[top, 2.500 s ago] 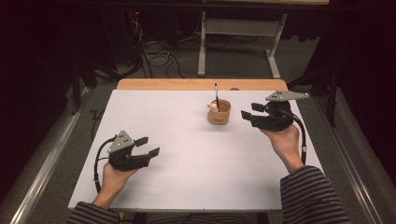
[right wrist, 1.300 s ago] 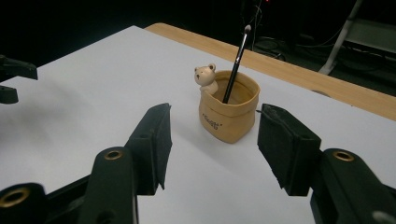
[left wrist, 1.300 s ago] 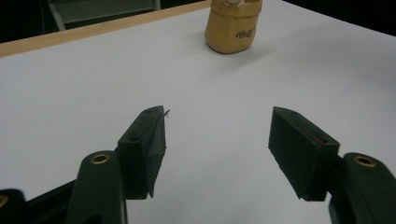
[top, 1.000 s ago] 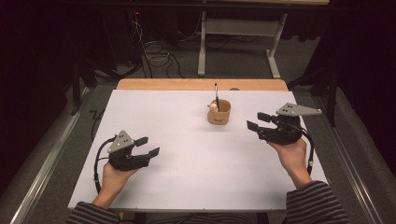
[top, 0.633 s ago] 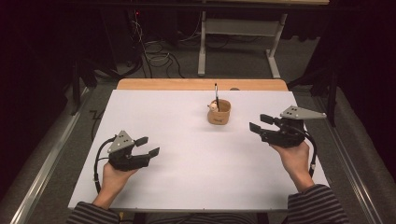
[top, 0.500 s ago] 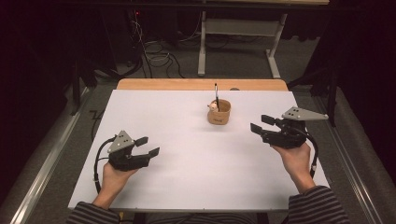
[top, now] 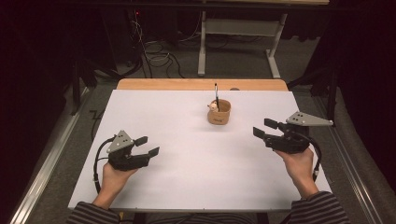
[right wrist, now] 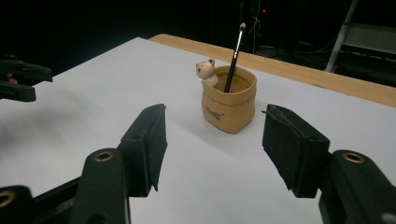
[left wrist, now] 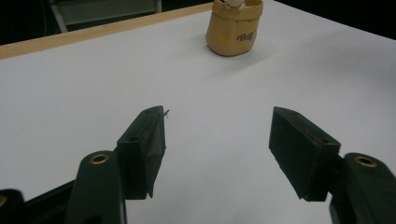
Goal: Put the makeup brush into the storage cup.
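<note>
One tan cup (right wrist: 229,106) stands just ahead of the right gripper (right wrist: 212,147), jaws apart, just been opening.

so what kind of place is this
Probably a lab or recording room: a white-topped table in a dark space, loose cables on the floor behind it, and a metal desk frame beyond.

Both forearms wear sleeves (top: 322,212) with narrow dark and light stripes, cuffs ending at the wrists. The left gripper (top: 144,145) and the right gripper (top: 264,128) are black, blocky tools, each topped by a grey three-cornered plate (top: 308,119) and trailing a black cable (top: 96,163) that loops beside the hand. Up close, each black jaw is a squared wedge with a flat pad (right wrist: 293,147), hinged on an arm with a brass-coloured rivet (right wrist: 103,156).
</note>
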A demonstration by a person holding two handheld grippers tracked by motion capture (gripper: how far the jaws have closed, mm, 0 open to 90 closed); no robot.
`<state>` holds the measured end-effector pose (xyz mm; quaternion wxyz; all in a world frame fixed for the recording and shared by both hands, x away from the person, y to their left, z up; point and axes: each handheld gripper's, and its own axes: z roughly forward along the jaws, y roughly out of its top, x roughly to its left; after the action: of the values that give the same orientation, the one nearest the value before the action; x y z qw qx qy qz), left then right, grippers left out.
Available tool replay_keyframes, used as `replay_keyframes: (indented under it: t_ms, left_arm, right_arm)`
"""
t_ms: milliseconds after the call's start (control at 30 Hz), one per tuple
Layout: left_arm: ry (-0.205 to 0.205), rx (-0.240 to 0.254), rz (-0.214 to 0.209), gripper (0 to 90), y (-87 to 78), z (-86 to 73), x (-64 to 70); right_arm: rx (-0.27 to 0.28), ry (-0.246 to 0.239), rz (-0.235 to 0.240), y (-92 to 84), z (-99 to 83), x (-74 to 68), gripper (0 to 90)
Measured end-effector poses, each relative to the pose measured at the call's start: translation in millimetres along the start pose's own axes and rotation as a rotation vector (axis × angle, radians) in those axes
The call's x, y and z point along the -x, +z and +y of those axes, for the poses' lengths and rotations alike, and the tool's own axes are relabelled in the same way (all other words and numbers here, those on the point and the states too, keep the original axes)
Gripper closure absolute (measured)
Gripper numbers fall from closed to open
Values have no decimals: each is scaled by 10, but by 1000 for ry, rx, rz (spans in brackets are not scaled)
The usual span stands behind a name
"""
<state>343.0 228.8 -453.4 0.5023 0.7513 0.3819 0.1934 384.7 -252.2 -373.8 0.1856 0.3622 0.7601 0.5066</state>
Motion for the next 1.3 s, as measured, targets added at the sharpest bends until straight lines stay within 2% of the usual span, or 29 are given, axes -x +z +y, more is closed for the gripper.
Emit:
replay_keyframes:
  t_ms: [1300]
  left_arm:
    - [-12,14,-12,351,-15,5,-6]
  right_arm:
    - [22,94,38,-192,-458,0,408]
